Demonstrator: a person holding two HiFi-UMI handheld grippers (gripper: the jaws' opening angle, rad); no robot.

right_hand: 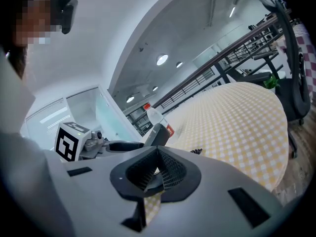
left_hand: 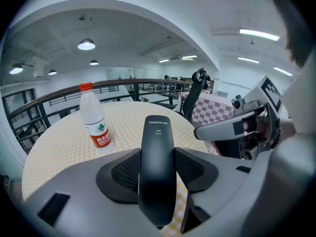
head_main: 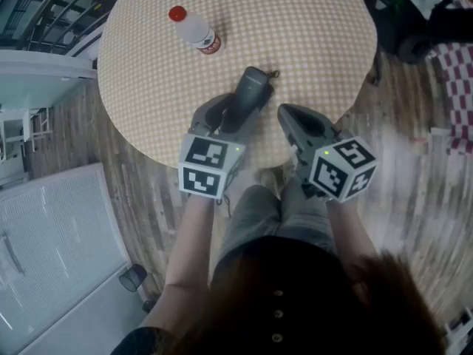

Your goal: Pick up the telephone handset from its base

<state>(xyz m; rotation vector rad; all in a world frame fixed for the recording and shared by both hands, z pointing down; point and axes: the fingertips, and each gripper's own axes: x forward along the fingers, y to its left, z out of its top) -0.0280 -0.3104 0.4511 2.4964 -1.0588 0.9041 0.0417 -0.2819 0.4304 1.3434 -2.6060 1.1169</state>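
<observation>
A black telephone handset (head_main: pixel 250 91) is held over the near edge of the round checkered table (head_main: pixel 295 28). My left gripper (head_main: pixel 235 113) is shut on its lower half. In the left gripper view the handset (left_hand: pixel 157 167) stands upright between the two dark pads, printed end pointing away. My right gripper (head_main: pixel 292 117) hovers just to the right of it at the table edge, shut with nothing between its jaws (right_hand: pixel 158 172). The right gripper view shows the handset's tip (right_hand: pixel 159 134) beyond the left gripper. No phone base is in view.
A clear water bottle (head_main: pixel 194 30) with a red cap and red label stands at the far left of the table (left_hand: pixel 95 122). A black office chair (head_main: pixel 414 28) and red checkered cloth (head_main: pixel 460 87) are at the right. White cabinets (head_main: pixel 52 257) stand on the left.
</observation>
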